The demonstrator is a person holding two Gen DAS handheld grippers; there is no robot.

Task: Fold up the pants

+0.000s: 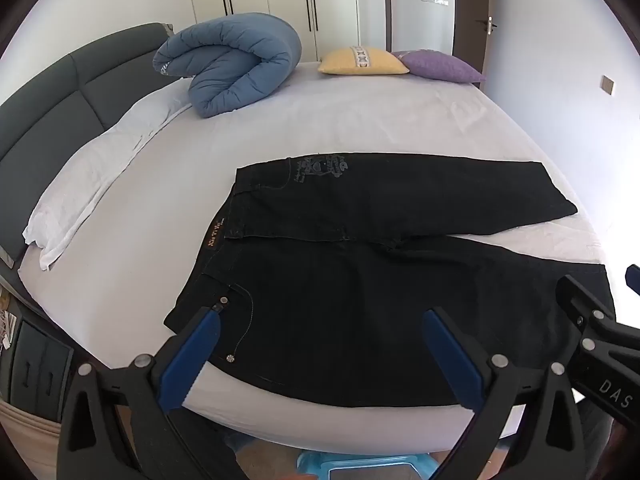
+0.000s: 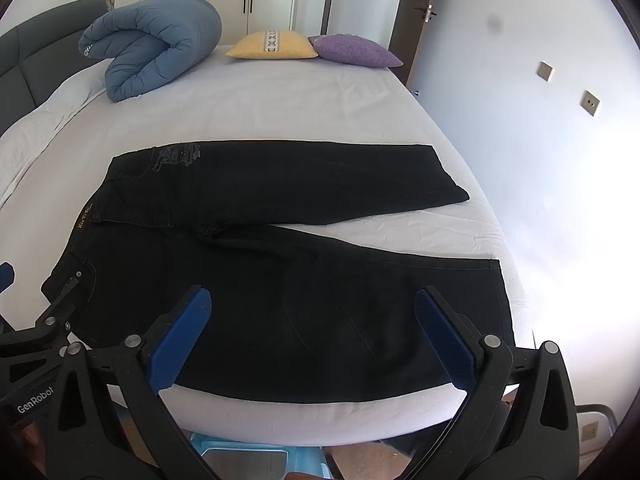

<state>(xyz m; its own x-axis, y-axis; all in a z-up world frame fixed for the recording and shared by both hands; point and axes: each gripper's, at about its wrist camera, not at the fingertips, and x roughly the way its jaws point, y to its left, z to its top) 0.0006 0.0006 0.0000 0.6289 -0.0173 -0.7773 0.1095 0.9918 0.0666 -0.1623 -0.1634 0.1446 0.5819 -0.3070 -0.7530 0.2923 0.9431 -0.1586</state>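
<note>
- Blue pads line the left gripper (image 1: 322, 318), whose jaws stand wide apart with nothing between them, above the waistband end of the black jeans (image 1: 360, 280) near the bed's front edge.
- Blue pads also line the right gripper (image 2: 312, 300), jaws equally spread and gripping nothing, over the nearer trouser leg.
- The jeans lie flat on the white bed sheet (image 2: 280, 104), waistband toward the headboard side, both legs running toward the opposite edge and parted in a narrow V.
- The nearer leg reaches almost to the front edge.
- A rolled blue duvet (image 1: 236, 68) sits at the far headboard corner.
- A yellow cushion (image 1: 362, 62) and a purple cushion (image 1: 440, 66) touch along the far edge.
- The grey headboard (image 1: 52, 96) stands behind a white pillow (image 1: 92, 172).
</note>
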